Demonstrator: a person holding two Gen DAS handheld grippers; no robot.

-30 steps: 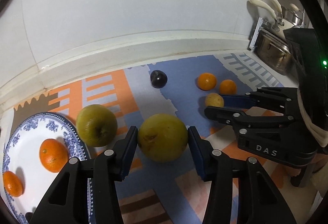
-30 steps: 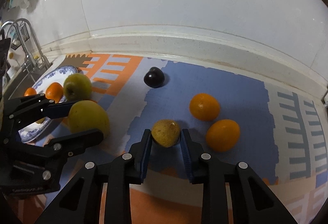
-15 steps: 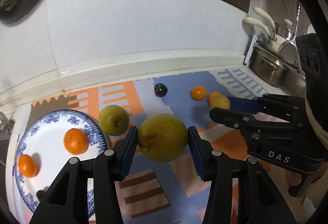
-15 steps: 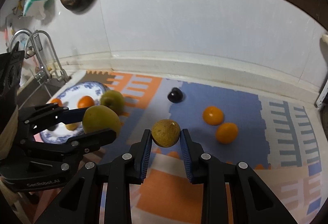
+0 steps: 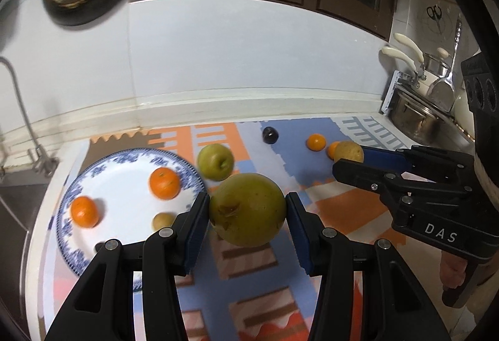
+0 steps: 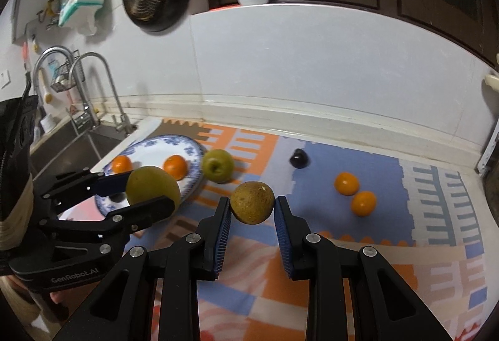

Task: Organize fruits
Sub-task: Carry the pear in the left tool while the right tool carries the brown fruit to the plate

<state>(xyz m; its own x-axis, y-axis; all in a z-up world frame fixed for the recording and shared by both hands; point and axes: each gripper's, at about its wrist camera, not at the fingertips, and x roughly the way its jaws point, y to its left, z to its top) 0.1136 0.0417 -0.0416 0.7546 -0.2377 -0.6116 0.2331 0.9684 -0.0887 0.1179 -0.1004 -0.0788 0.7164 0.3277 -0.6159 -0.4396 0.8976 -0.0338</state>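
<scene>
A small dark fruit (image 5: 100, 246) on the plate (image 5: 93, 165) sits half hidden behind the left gripper (image 5: 248, 216); its kind is unclear.

Wrist views — angled down, shared plate (image 5: 65, 207)

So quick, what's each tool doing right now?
Left tool: closed on the large yellow-green fruit.
Right tool: closed on the small brownish fruit.

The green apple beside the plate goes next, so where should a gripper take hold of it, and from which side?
Grip the green apple across its widest middle, coming down from above on the near side. It sits upright with its stem dimple up, so the round flanks offer even pad contact. The plate rim crowds its left side, so set the fingers front to back rather than left to right.
</scene>
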